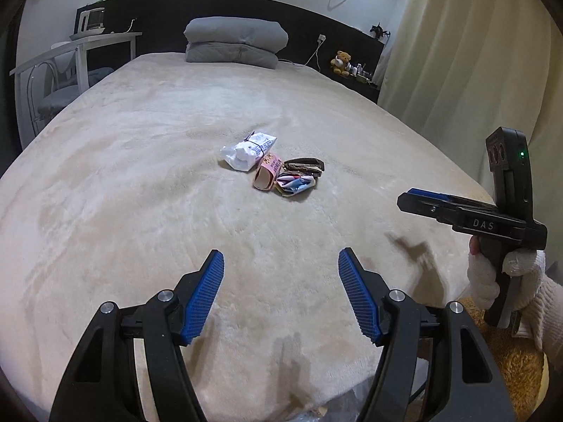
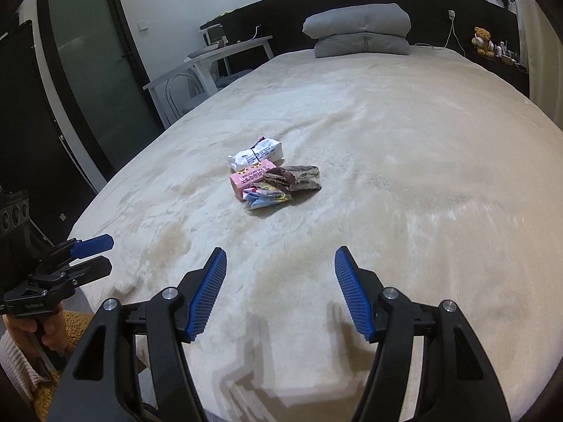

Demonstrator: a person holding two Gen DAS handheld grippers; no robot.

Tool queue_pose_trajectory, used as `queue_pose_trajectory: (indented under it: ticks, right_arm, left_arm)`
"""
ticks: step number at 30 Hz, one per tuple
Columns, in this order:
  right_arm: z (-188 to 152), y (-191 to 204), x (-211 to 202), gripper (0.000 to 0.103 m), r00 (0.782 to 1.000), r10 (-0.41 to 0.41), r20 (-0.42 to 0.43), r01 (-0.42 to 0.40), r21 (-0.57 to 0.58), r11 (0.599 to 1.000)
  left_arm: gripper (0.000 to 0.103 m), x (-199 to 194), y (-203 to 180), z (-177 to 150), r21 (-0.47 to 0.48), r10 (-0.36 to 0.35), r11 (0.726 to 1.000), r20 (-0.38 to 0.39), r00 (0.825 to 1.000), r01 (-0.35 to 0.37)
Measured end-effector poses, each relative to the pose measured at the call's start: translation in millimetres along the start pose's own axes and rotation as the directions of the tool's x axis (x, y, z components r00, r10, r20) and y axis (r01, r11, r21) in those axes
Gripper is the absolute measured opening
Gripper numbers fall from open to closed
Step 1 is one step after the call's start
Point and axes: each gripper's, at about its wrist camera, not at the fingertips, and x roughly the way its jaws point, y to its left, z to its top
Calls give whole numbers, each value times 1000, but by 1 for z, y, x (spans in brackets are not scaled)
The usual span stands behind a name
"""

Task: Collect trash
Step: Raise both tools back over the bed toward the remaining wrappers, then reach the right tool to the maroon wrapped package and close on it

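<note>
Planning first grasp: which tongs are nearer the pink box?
Neither clearly. Left tongs and right tongs both hover open over the bed's near edge, short of the pink box mid-bed, at similar range.

Left tongs (image 1: pixel 281 292) gape above the bed (image 1: pixel 140 193), well short of the wrapper pile (image 1: pixel 272 163); right tongs (image 1: pixel 415 200) alongside.

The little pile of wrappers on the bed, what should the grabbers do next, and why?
Probably move the right gripper forward toward the colourful crinkled wrapper, the nearest piece of the pile. Both grippers are open and empty, and the left gripper is also short of the pile on the beige plush bedspread.
</note>
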Motion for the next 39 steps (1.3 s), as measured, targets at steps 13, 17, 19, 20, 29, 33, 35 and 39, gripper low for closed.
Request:
queue_pose_trajectory:
  ticks: [13,17,19,20,29,33,35,39]
  right_arm:
    - [47,-26,87,74,999,16,-52,-16,6,1000]
    - [58,-30,108,80,996,46,-77,-46,0,999]
    - [62,-30,118,81,994,51,-97,-53,-11,999]
    - [64,-30,123,81,994,46,-100,-48,-18,999]
    - [76,-26,151,81,986,83,-144,-91,-52,994]
    - [80,-24,158,81,980,109,-164,-120,-57,991]
    - [81,-24,158,76,981,116,-157,-126,-57,990]
    - [79,-21,158,68,975,131,-179,-144,-62,988]
  left_arm:
    - [66,44,41,39,-7,-10,1000,-13,1000,10]
    - [66,52,46,44,7,-27,1000,-14,1000,27]
    - [66,55,51,46,-4,-38,999,-12,999,38]
    - [66,56,53,47,-8,-40,999,-11,999,40]
    - [66,69,74,49,-45,-31,999,-28,999,30]
    - [66,70,81,48,-72,-37,997,-27,999,35]
    - [66,71,82,48,-81,-40,996,-25,999,38]
    - [66,74,80,49,-86,-45,995,-28,999,42]
